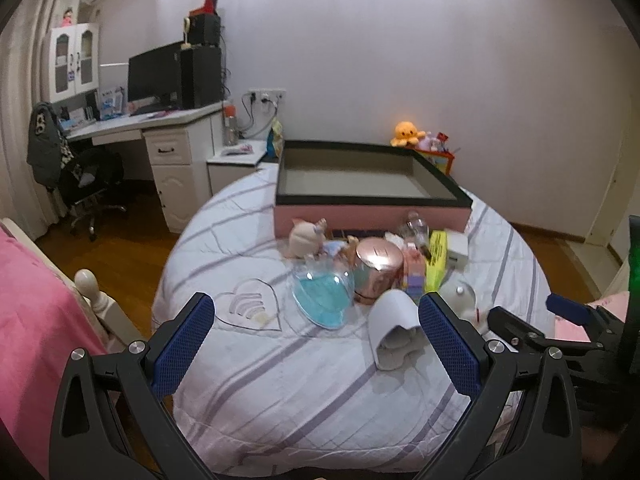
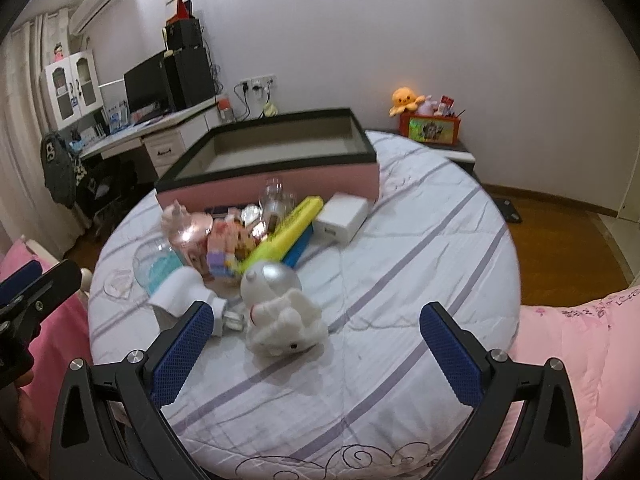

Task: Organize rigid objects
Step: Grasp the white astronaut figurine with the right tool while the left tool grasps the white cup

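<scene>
Nothing yet lies in the pink box point(image 1: 370, 216) with the black rim, which stands open and bare-floored at the far edge of the bed point(image 1: 280, 380); by that showing the sorting is not yet begun, or barely so. Items awaiting, heaped on the striped cover just in front of the box's near wall: a rose-gold tin point(image 1: 376, 270); a clear container with blue contents point(image 1: 322, 300); a yellow-green marker point(image 2: 286, 232); a white charger block point(image 2: 346, 216); a clear glass bottle point(image 2: 274, 196); a small block figure point(image 2: 222, 254); a silver-domed white plush toy point(image 2: 280, 316), nearest the near edge; a white curved piece point(image 1: 394, 320) beside it. Left gripper point(image 1: 316, 350): fingers spread wide, holding nothing, poised over the near edge facing the heap. Right gripper point(image 2: 316, 354): likewise parted and unladen, the plush toy just ahead between its fingers. Remaining, in judgement: every rigid piece is still to be lifted into the box.
</scene>
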`<control>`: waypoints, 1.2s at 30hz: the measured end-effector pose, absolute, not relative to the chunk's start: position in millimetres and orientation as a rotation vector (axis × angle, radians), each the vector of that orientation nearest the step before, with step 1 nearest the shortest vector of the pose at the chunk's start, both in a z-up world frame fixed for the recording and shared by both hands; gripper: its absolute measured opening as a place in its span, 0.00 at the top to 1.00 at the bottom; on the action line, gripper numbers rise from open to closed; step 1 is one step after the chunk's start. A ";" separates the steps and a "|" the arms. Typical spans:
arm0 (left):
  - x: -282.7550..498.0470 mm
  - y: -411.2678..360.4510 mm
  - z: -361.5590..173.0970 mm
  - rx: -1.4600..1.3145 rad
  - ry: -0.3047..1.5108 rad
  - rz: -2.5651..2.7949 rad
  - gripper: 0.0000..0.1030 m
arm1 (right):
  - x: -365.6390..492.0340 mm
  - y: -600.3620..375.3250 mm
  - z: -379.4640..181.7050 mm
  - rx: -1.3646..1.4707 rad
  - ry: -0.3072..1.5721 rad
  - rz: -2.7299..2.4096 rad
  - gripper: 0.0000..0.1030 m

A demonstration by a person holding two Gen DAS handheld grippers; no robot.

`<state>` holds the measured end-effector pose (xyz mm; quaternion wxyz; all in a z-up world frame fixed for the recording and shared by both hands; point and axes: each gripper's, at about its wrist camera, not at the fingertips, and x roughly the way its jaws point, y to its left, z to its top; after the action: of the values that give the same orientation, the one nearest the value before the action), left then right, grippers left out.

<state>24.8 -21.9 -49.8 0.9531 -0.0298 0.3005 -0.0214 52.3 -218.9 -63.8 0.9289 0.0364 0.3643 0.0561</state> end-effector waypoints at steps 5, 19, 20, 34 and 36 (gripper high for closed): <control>33.9 -28.1 -67.4 -0.065 0.657 -0.061 0.00 | 59.8 -213.7 -81.8 0.063 0.777 0.137 0.00; 51.1 -46.4 -98.1 -0.062 0.746 -0.087 0.00 | 81.2 -214.6 -107.7 0.057 0.779 0.210 0.45; 52.3 -48.8 -99.8 -0.060 0.751 -0.090 0.00 | 80.4 -215.9 -107.6 0.061 0.776 0.211 0.45; 75.1 -81.2 -117.0 -0.025 0.793 -0.121 0.00 | 76.1 -248.2 -107.8 0.105 0.758 0.164 0.45; 83.3 -76.7 -124.5 -0.056 0.814 -0.123 0.00 | 76.7 -250.5 -108.3 0.106 0.758 0.164 0.45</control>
<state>83.3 -76.7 -124.5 0.9161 -0.0274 0.3955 -0.0597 76.7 -250.5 -108.3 0.9244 0.0516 0.3694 0.0798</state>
